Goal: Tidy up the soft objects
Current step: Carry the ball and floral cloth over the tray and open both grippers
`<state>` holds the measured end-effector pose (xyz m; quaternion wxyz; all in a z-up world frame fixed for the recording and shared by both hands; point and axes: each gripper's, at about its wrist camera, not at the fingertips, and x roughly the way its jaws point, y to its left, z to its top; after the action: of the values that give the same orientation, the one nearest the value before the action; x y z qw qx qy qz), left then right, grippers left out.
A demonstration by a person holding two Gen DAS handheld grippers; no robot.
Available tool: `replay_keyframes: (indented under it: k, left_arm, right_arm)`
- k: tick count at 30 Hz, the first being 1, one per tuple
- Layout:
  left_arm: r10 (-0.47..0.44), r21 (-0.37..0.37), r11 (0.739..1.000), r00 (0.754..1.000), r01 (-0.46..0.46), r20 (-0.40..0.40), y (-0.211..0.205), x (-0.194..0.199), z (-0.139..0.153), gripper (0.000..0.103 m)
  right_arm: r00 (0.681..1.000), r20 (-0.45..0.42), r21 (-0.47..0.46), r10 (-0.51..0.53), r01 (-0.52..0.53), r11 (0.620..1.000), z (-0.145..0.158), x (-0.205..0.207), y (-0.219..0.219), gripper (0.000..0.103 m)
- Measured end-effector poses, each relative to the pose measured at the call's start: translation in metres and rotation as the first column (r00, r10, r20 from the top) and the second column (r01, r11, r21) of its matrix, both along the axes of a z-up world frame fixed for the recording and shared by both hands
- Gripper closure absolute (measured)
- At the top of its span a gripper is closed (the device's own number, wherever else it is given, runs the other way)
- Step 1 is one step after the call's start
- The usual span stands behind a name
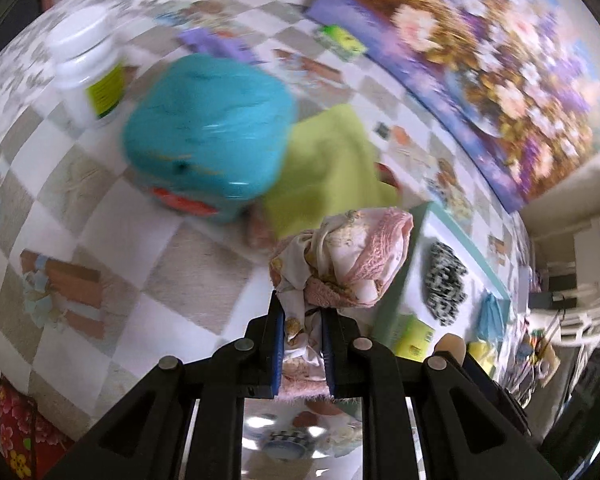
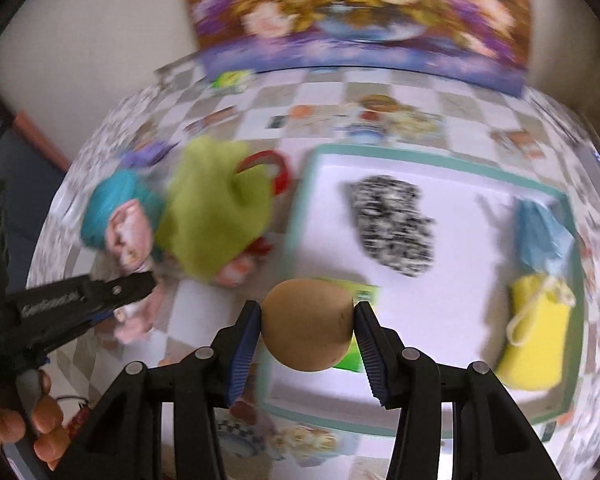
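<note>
My left gripper (image 1: pixel 303 312) is shut on a bunched pink patterned cloth (image 1: pixel 348 256) and holds it above the tablecloth, left of the white tray (image 1: pixel 420 240). The cloth also shows in the right wrist view (image 2: pixel 130 232), held by the left gripper (image 2: pixel 148 280). My right gripper (image 2: pixel 308 316) is shut on a tan soft ball (image 2: pixel 307 324) over the tray's near left edge (image 2: pixel 296 216). In the tray lie a black-and-white speckled cloth (image 2: pixel 394 224), a blue cloth (image 2: pixel 540 232) and a yellow sponge with a cord (image 2: pixel 538 336). A lime green cloth (image 2: pixel 216 216) lies left of the tray.
A teal soft toy (image 1: pixel 208 128) sits beside the green cloth. A white bottle (image 1: pixel 88 68) stands at the far left. A floral picture (image 2: pixel 360 16) leans at the table's back. A red ring (image 2: pixel 276 168) peeks from behind the green cloth. A green-yellow packet (image 1: pixel 342 40) lies near the picture.
</note>
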<state>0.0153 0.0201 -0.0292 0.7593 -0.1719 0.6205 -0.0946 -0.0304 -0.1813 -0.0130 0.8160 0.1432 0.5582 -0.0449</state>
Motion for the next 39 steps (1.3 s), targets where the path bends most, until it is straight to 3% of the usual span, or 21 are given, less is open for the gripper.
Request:
replay_keyframes:
  k: [4,10,17,24,32,35,39]
  left_arm:
    - [-0.072,0.0,0.997,0.997,0.073,0.027,-0.024,-0.001,0.004,0.086]
    - [-0.209,-0.003,0.978,0.977,0.209,0.036,-0.068,-0.006,0.005,0.086]
    - [-0.402,0.007,0.915,0.915,0.402,0.017,-0.128,-0.03,-0.002,0.086]
    - [-0.511,0.018,0.859,0.859,0.511,-0.019,-0.166,-0.051,-0.016,0.086]
    - [-0.516,0.001,0.856,0.854,0.517,-0.061,-0.176,-0.05,-0.032,0.084]
    - [-0.512,0.0,0.858,0.856,0.513,-0.07,-0.176,-0.048,-0.034,0.078]
    - [-0.492,-0.012,0.87,0.868,0.492,-0.067,-0.173,-0.045,-0.032,0.06]
  right_arm:
    - [0.992,-0.026,0.004,-0.122,0.122,0.992,-0.005,-0.009,-0.039,0.052]
    - [0.971,-0.08,0.017,-0.225,0.227,0.974,-0.018,-0.027,-0.082,0.052]
    - [0.955,-0.113,0.028,-0.275,0.279,0.96,-0.026,-0.046,-0.109,0.052]
    - [0.945,-0.129,0.041,-0.3,0.307,0.951,-0.029,-0.058,-0.12,0.052]
    - [0.942,-0.139,0.041,-0.304,0.313,0.949,-0.031,-0.064,-0.126,0.051]
    - [0.94,-0.138,0.038,-0.313,0.32,0.947,-0.031,-0.065,-0.128,0.051]
    - [0.934,-0.126,0.046,-0.334,0.342,0.939,-0.025,-0.068,-0.131,0.051]
